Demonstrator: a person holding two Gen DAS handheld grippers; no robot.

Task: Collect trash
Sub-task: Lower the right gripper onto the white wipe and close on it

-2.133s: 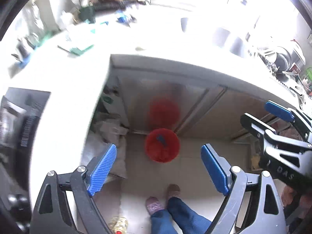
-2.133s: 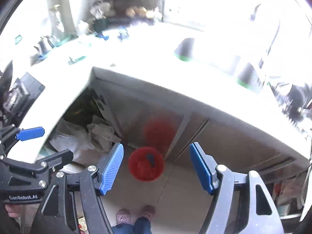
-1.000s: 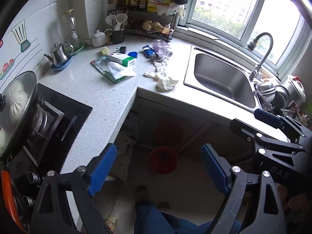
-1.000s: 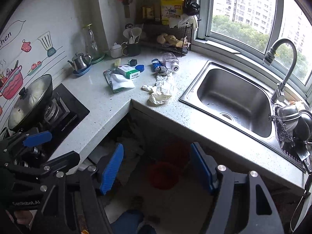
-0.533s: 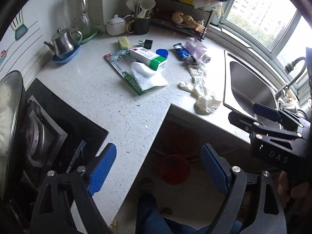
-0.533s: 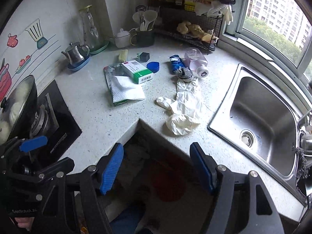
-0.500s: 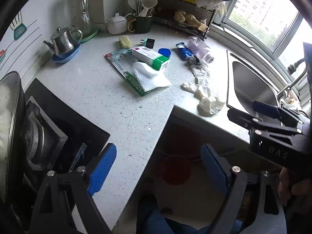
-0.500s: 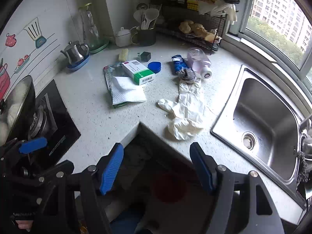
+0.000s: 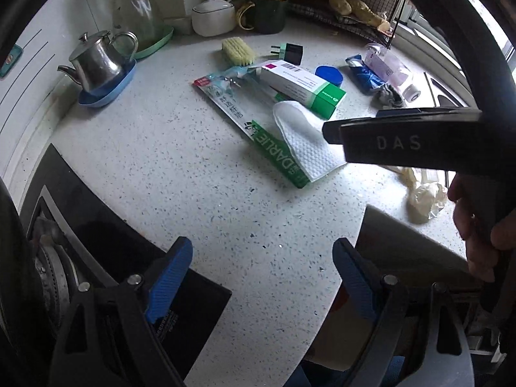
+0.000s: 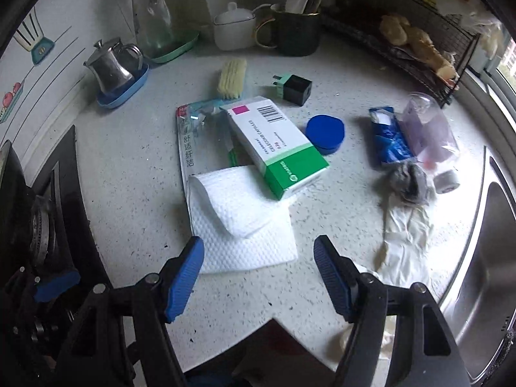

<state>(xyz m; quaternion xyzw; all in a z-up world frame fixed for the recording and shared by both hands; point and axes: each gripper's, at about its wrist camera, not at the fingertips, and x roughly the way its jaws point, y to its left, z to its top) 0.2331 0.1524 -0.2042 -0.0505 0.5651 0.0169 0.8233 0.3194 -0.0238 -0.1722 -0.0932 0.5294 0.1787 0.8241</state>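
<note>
The folded white paper towel (image 10: 240, 222) lies on the speckled counter (image 10: 338, 193), draped over a toothbrush packet (image 10: 190, 142) and touching a green-and-white carton (image 10: 277, 148). The right gripper (image 10: 259, 277) is held just above its near edge, jaws apart and empty; the left gripper (image 9: 262, 285) is likewise spread over bare counter. The towel alone is best pinched at its free edge, so the carton is left undisturbed.

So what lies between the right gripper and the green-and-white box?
In the right wrist view, a white paper towel lies between the open right gripper and the box, its far edge tucked against the box.
</note>
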